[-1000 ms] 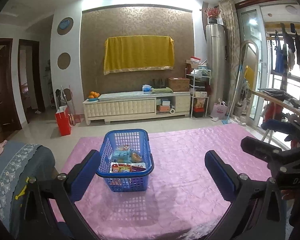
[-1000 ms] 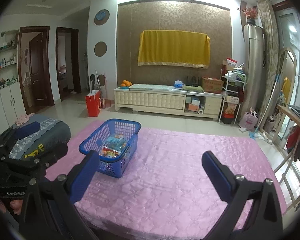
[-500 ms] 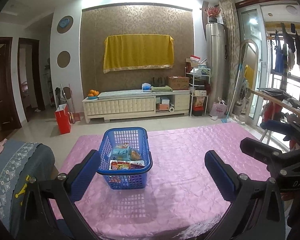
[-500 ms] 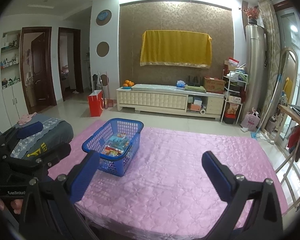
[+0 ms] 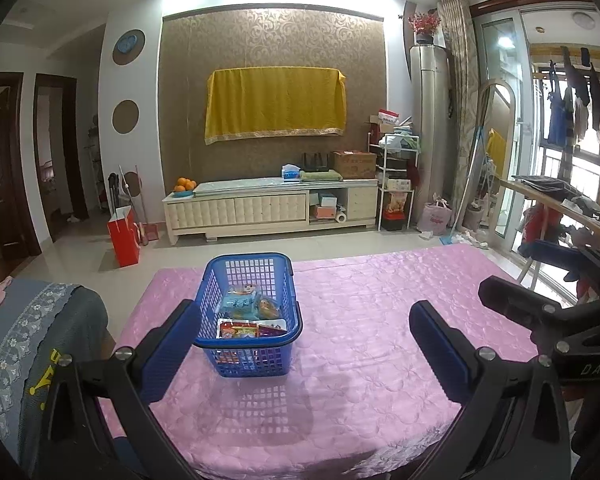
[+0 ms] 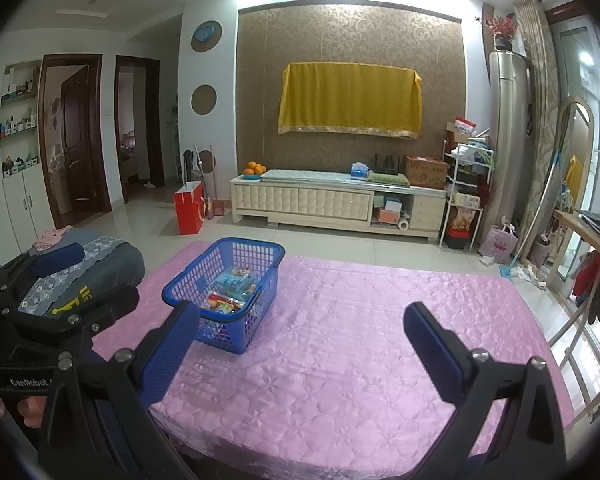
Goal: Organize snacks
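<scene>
A blue plastic basket (image 5: 224,280) stands on the pink table cover (image 5: 380,340), with several snack packets (image 5: 244,308) inside. It also shows in the right wrist view (image 6: 188,284), with the packets (image 6: 230,288) in it. My left gripper (image 5: 304,320) is open and empty, held back from the basket near the table's front edge. My right gripper (image 6: 300,324) is open and empty, to the right of the basket over the cover (image 6: 360,340). Each gripper shows at the edge of the other's view.
A chair back with a grey lace cloth (image 5: 32,344) stands left of the table. A white TV cabinet (image 5: 268,208), a red bag (image 5: 124,236) and a shelf rack (image 5: 396,184) stand across the floor. A drying rack (image 5: 560,208) is at the right.
Both views have shifted slightly; the basket sits a little higher and farther in each frame. Both grippers stay open and empty.
</scene>
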`<state>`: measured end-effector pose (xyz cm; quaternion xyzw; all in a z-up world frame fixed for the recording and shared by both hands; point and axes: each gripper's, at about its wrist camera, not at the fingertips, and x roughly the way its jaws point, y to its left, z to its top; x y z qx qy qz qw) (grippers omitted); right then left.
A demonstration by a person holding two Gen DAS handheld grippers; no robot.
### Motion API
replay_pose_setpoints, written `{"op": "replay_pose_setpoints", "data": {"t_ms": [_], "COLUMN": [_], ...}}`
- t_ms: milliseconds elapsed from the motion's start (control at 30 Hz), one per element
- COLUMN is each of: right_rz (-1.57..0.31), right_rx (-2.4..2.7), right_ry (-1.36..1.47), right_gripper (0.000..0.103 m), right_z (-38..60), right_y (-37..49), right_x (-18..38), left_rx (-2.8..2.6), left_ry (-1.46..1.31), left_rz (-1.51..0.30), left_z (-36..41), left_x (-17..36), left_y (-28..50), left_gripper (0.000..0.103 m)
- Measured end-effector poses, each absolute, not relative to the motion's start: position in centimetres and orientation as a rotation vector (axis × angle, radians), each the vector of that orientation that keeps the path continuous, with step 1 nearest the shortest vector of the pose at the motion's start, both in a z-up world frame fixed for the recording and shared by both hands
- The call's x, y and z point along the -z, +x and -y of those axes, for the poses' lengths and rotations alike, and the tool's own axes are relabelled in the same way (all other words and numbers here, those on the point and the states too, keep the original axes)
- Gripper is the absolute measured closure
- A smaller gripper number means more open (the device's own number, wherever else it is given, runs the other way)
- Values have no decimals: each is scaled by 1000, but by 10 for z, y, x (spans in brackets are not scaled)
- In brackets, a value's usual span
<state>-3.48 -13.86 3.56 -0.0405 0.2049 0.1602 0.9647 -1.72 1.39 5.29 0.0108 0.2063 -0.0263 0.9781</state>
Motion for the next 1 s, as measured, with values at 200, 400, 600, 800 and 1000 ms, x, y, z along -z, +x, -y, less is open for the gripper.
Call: {"op": "replay_pose_setpoints", "data": {"t_ms": [200, 400, 600, 800, 1000], "right_rz": [-414, -414, -410, -415, -425], "right_rx": [-326, -324, -314, -315, -322], "right_ry": [-82, -83, -91, -89, -84], "right_gripper": [0, 0, 0, 0, 0], "right_z": [139, 140, 139, 137, 136], "right_y": [-35, -35, -37, -37, -36], "right_x": [-36, -36, -36, -35, -34], "left_rx": [54, 54, 54, 50, 48], "left_ry": [22, 19, 14, 21, 18], "left_rz": [-416, -421, -428, -431, -442], "left_z": [-13, -14, -16, -17, -18], "left_x": [-53, -54, -55, -56, -54], "left_y": [-18, -18, -19, -18, -17], "left_gripper": [0, 0, 0, 0, 0]}}
